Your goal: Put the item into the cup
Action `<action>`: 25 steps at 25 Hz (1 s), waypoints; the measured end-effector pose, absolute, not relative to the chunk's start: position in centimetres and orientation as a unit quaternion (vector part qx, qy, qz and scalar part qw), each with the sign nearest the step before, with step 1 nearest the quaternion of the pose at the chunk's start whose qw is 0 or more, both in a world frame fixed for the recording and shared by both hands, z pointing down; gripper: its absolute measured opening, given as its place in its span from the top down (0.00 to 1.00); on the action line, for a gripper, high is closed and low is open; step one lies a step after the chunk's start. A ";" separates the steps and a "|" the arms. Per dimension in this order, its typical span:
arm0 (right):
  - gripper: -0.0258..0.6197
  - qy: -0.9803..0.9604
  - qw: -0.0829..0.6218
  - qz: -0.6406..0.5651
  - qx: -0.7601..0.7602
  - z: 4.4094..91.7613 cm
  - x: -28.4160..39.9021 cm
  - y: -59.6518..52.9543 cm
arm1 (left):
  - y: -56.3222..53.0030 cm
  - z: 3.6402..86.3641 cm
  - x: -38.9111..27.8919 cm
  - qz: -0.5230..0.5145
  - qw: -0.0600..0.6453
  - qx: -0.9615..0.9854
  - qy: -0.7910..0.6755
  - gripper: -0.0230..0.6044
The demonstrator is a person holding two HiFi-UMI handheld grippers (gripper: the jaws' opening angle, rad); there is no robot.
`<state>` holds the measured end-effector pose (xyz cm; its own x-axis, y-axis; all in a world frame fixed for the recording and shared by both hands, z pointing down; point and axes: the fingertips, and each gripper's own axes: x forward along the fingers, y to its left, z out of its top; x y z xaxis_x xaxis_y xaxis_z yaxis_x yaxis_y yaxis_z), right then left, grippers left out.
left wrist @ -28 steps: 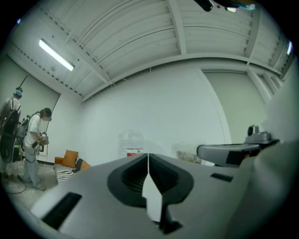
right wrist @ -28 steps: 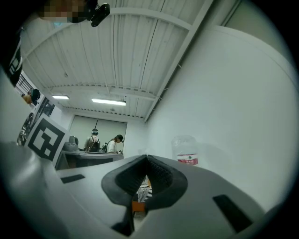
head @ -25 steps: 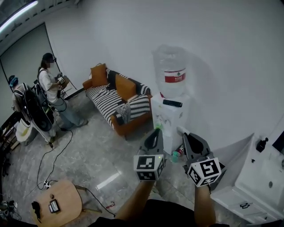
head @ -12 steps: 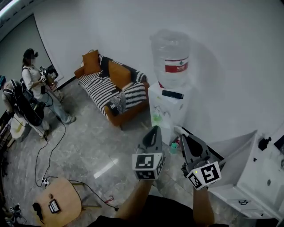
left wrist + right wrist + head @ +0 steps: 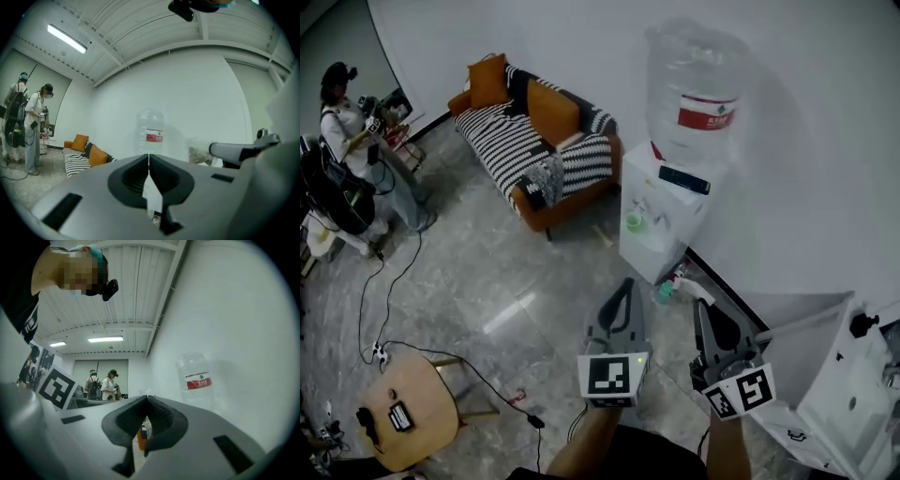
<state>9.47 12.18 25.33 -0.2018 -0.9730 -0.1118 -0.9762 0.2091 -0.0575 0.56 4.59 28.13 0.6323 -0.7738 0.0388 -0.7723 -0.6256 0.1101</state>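
Note:
Both grippers are held up in front of a water dispenser (image 5: 661,217) that carries a big clear bottle (image 5: 698,89). A small green cup (image 5: 634,222) stands in the dispenser's tap recess. My left gripper (image 5: 625,284) is shut with nothing in it; its jaws meet in the left gripper view (image 5: 149,157). To its right, my right gripper (image 5: 700,302) is shut, with a small pale crumpled item (image 5: 686,284) sticking out of its tip. The left gripper view shows that item (image 5: 199,154) at the right gripper's end. Both grippers are well short of the cup.
An orange and striped sofa (image 5: 534,141) stands left of the dispenser. A white cabinet (image 5: 834,384) is at the right. A round wooden stool (image 5: 403,417) and floor cables (image 5: 459,361) lie lower left. A person (image 5: 352,141) stands far left. A teal object (image 5: 664,292) sits on the floor by the dispenser.
The head view has shifted towards the dispenser, which now sits higher and larger. Both grippers appear lower in the picture and stay shut, the pale item still at the right tip.

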 end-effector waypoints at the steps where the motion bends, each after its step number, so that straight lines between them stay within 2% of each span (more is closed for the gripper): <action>1: 0.94 0.774 0.064 0.004 -0.630 25.9 9.7 11.3 | 4.1 28.1 0.4 -0.007 0.058 0.901 -0.431 0.94; 5: 0.94 0.772 0.064 -0.024 -0.632 28.2 10.0 7.6 | 1.8 28.9 0.6 -0.001 0.060 0.902 -0.427 0.94; 11: 0.94 0.784 0.028 -0.044 -0.619 30.0 9.7 2.2 | -3.1 30.5 1.4 0.003 0.106 0.901 -0.420 0.94; 25: 0.94 0.779 -0.001 -0.052 -0.624 29.2 9.0 -13.2 | -17.9 30.1 2.2 0.022 0.113 0.922 -0.370 0.94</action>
<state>9.04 -13.25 29.23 -0.2200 -0.9733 0.0662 -0.9734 0.2146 -0.0800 2.24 -17.93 30.14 0.7255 -0.6770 0.1239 -0.6869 -0.7008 0.1924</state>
